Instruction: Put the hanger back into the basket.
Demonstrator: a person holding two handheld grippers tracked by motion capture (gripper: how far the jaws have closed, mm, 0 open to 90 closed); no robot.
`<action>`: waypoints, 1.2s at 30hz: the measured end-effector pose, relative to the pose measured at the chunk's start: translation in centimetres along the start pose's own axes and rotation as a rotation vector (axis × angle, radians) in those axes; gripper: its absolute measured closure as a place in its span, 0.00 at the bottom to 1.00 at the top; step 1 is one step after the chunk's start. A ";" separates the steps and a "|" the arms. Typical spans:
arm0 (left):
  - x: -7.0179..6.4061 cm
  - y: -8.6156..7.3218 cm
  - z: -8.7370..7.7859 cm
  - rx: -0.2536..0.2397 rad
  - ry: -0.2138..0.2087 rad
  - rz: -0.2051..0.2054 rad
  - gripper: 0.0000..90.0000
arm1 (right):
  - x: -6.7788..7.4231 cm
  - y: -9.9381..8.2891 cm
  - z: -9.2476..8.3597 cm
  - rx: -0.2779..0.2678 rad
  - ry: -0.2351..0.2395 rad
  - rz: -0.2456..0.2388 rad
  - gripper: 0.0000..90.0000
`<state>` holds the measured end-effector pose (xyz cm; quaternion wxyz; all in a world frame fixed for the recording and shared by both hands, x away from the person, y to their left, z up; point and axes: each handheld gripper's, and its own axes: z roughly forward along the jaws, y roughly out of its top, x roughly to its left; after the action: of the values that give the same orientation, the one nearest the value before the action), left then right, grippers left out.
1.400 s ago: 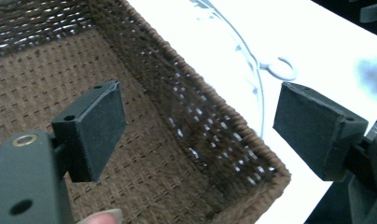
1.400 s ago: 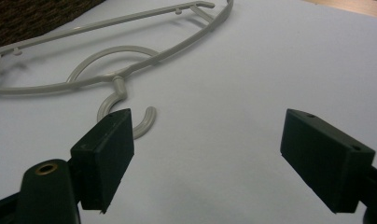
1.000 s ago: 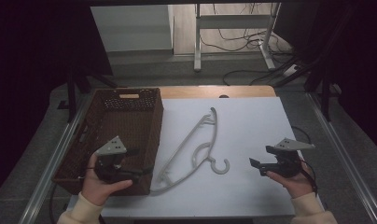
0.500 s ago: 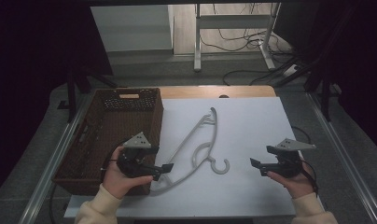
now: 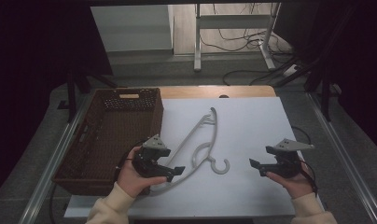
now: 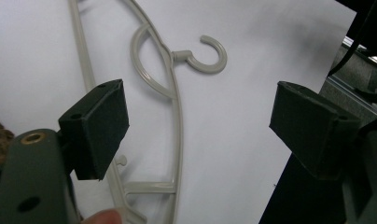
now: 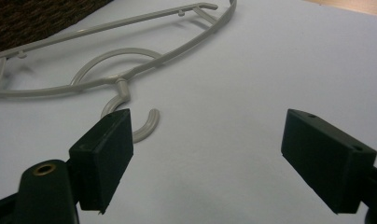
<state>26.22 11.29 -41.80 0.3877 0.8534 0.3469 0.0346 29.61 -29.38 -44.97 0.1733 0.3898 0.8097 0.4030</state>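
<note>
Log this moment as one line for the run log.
left tool: open, over hanger end, not gripping | right tool: open, apart from hanger | basket: left of hanger | table: hanger lies flat

My surface [image 5: 252, 140] is white, with a wooden strip along its far edge. A pale plastic hanger [image 5: 196, 140] lies flat near the middle; a brown woven basket [image 5: 113, 135] sits at its left edge.
</note>
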 end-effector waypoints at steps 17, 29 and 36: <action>-0.2 0.6 3.7 0.105 -0.019 -0.011 0.21 | 0.0 -0.1 0.1 0.008 0.004 -0.004 0.19; -0.4 0.4 5.8 0.156 -0.044 -0.010 0.22 | 0.1 -0.1 0.2 0.011 0.006 -0.012 0.19; -0.2 0.0 7.0 0.192 -0.045 -0.026 0.23 | 0.2 -0.1 0.3 0.015 0.006 -0.014 0.19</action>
<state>28.37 6.74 -46.67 0.3121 0.8826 0.3508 -0.0232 29.62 -29.16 -45.19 0.1709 0.3842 0.8158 0.3970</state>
